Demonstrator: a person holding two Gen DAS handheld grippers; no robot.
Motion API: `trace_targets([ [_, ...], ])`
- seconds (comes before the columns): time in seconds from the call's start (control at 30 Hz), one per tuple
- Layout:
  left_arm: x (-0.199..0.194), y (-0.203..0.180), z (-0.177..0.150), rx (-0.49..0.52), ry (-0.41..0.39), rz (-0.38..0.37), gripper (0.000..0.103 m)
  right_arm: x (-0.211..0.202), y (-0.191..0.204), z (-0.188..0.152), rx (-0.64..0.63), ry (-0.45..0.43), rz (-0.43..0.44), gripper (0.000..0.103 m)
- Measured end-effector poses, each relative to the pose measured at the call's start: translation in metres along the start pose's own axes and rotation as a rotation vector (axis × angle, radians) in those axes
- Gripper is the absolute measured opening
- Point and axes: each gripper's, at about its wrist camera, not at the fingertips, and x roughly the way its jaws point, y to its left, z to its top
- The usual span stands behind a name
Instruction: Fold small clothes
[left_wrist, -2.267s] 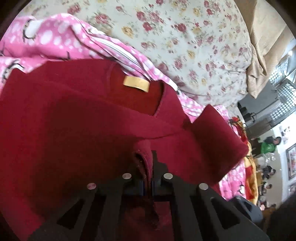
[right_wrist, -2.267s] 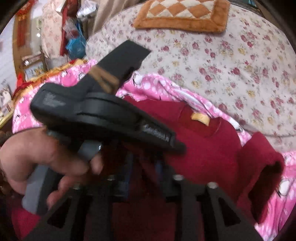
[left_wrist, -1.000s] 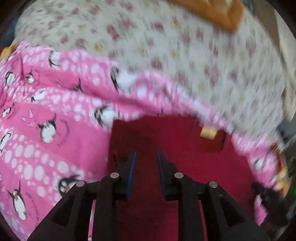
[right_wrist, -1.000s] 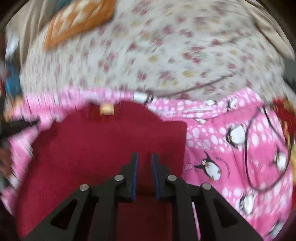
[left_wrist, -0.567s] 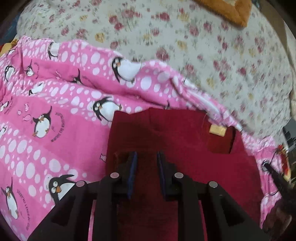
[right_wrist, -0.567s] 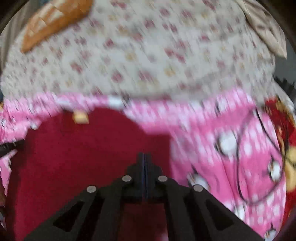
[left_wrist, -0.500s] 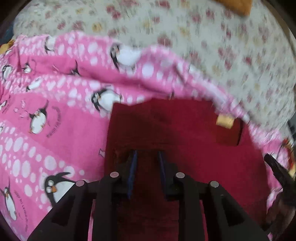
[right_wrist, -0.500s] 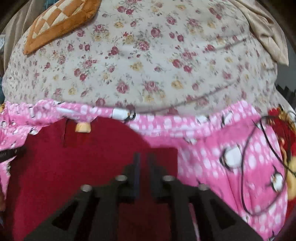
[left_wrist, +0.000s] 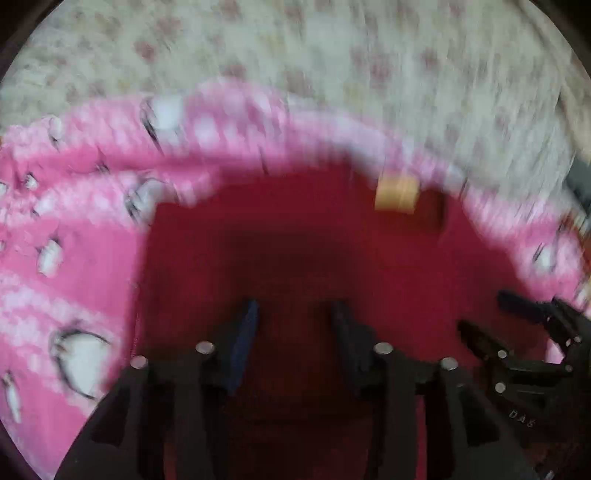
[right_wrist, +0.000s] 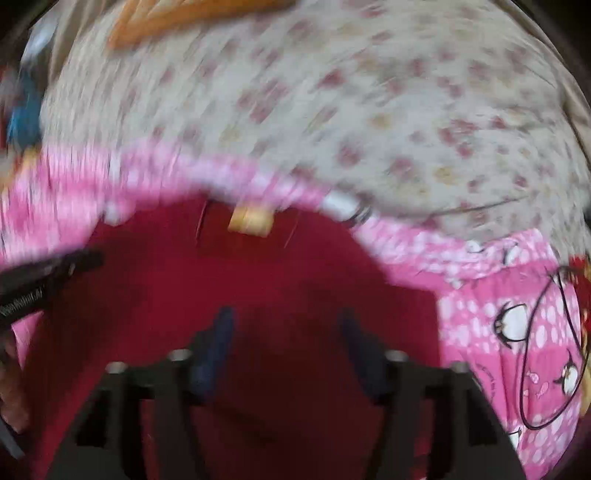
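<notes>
Dark red top (left_wrist: 295, 240) stretches toward twelve o'clock beneath both grippers, left gripper (left_wrist: 293, 325) and right gripper (right_wrist: 286, 328), jaws opening, grasping nothing.

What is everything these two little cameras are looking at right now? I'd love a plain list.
Red top: one, dark red, lying flat on the pink blanket, below both grippers.
Neck label: one, tan, at the top's collar.
Pink blanket: one, pink with white dots and penguins, under the top.
Flowered cover: one, cream with red flowers, beyond the blanket.
Cushion: one, orange, at the far edge, blurred.
Left gripper: one, black, jaws opening, nothing pinched.
Right gripper: one, black, jaws opening, nothing pinched.
Hand: one, at the right view's left edge, blurred.
</notes>
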Motion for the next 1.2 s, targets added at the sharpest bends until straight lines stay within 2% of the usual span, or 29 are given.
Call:
trace_targets([
  [0.03, -0.004, -0.002, 0.003, 0.006, -0.016, 0.003, 0.024, -0.001, -0.002, -0.005, 0.016, -0.045, 0.008, 0.073],
  [0.1, -0.006, 0.001, 0.004, -0.014, -0.004, -0.012, 0.024, -0.011, -0.012, -0.002, 0.065, -0.029, 0.042, 0.073],
  [0.2, -0.016, 0.015, 0.004, -0.049, -0.001, -0.074, 0.024, -0.037, -0.031, -0.015, 0.173, -0.041, 0.024, 0.072],
  [0.3, -0.049, 0.040, 0.004, -0.087, 0.003, -0.110, 0.024, -0.066, -0.051, -0.041, 0.197, -0.036, 0.029, 0.072],
  [0.37, -0.082, 0.052, -0.001, -0.047, -0.038, -0.109, 0.024, -0.091, -0.060, -0.060, 0.197, -0.080, 0.048, 0.072],
  [0.47, -0.133, 0.071, -0.025, 0.026, -0.094, -0.113, 0.024, -0.132, -0.054, -0.095, 0.133, -0.119, 0.165, 0.072],
  [0.53, -0.155, 0.087, -0.051, 0.014, -0.082, -0.109, 0.024, -0.146, -0.035, -0.130, 0.022, -0.098, 0.220, 0.074],
  [0.57, -0.158, 0.089, -0.060, 0.008, -0.071, -0.109, 0.024, -0.143, -0.028, -0.142, -0.024, -0.061, 0.214, 0.081],
  [0.63, -0.170, 0.095, -0.098, 0.013, -0.035, -0.102, 0.024, -0.122, -0.007, -0.180, -0.159, 0.113, 0.117, 0.084],
  [0.67, -0.173, 0.092, -0.114, 0.023, -0.018, -0.102, 0.024, -0.135, -0.005, -0.187, -0.160, 0.031, 0.084, 0.084],
  [0.73, -0.180, 0.088, -0.157, 0.013, 0.024, -0.125, 0.024, -0.161, -0.011, -0.195, -0.084, -0.026, 0.091, 0.084],
  [0.8, -0.186, 0.089, -0.194, -0.037, 0.048, -0.165, 0.024, -0.193, -0.023, -0.215, 0.038, -0.145, 0.155, 0.084],
  [0.83, -0.185, 0.088, -0.212, -0.061, 0.054, -0.176, 0.024, -0.208, -0.030, -0.231, 0.103, -0.198, 0.188, 0.084],
  [0.87, -0.188, 0.085, -0.230, -0.061, 0.024, -0.161, 0.024, -0.216, -0.035, -0.246, 0.161, -0.225, 0.200, 0.084],
  [0.9, -0.194, 0.081, -0.241, -0.034, -0.035, -0.140, 0.024, -0.220, -0.040, -0.259, 0.205, -0.231, 0.208, 0.084],
  [0.93, -0.198, 0.077, -0.248, -0.013, -0.060, -0.123, 0.024, -0.222, -0.044, -0.275, 0.257, -0.215, 0.213, 0.084],
  [0.97, -0.200, 0.075, -0.254, -0.017, -0.063, -0.115, 0.024, -0.222, -0.045, -0.283, 0.284, -0.198, 0.208, 0.084],
  [1.07, -0.204, 0.080, -0.264, -0.083, -0.059, -0.157, 0.024, -0.219, -0.048, -0.307, 0.356, -0.136, 0.184, 0.084],
  [1.2, -0.206, 0.080, -0.270, -0.083, -0.058, -0.187, 0.021, -0.207, -0.048, -0.317, 0.371, -0.090, 0.197, 0.084],
])
